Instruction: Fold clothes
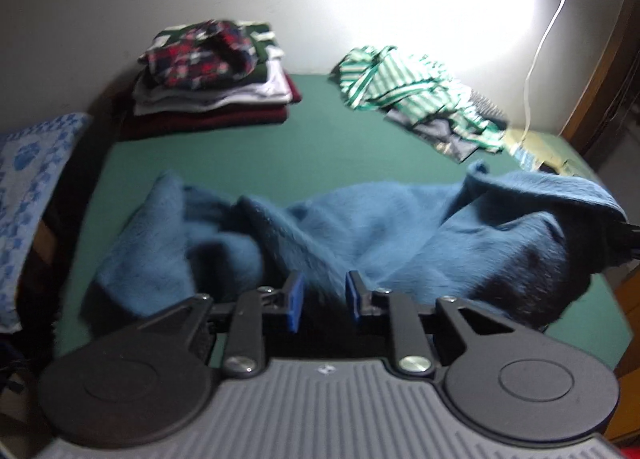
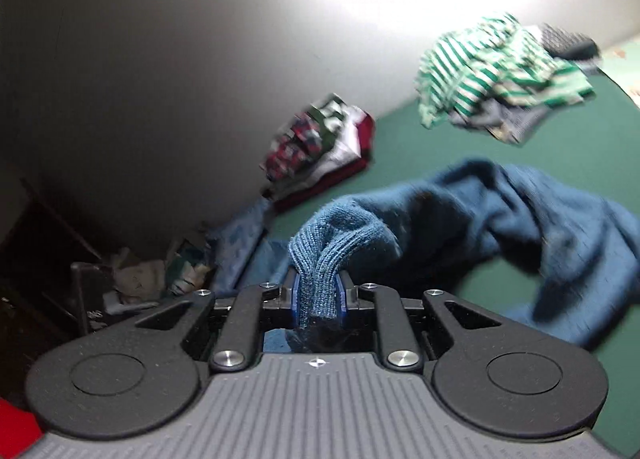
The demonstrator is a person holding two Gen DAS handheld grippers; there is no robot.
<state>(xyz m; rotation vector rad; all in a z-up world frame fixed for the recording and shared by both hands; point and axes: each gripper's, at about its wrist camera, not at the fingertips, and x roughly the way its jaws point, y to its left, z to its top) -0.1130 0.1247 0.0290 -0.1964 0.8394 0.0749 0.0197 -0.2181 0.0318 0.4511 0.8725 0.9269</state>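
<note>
So the blue sweater is lying crumpled across the green bed surface, long axis running roughly left-right in front of both tools. The right gripper is clamped down on a ribbed edge of it, prob a cuff or hem, can't say which, w/ the knit bunched between the blue pads and the rest of the garment trailing off to the right and away from the jaws. The left gripper has its jaws apart, nothing between them, hovering right over the near edge of the sweater, fabric directly ahead and below. Looks tilted slightly down toward the bed. IMO the next bit turns on the left tool dropping onto the fabric just in front of it, since it's the free one and already lined up over the near edge. Folded stack sits at the back left by the wall, striped shirt pile back right, both well apart from the sweater.
</note>
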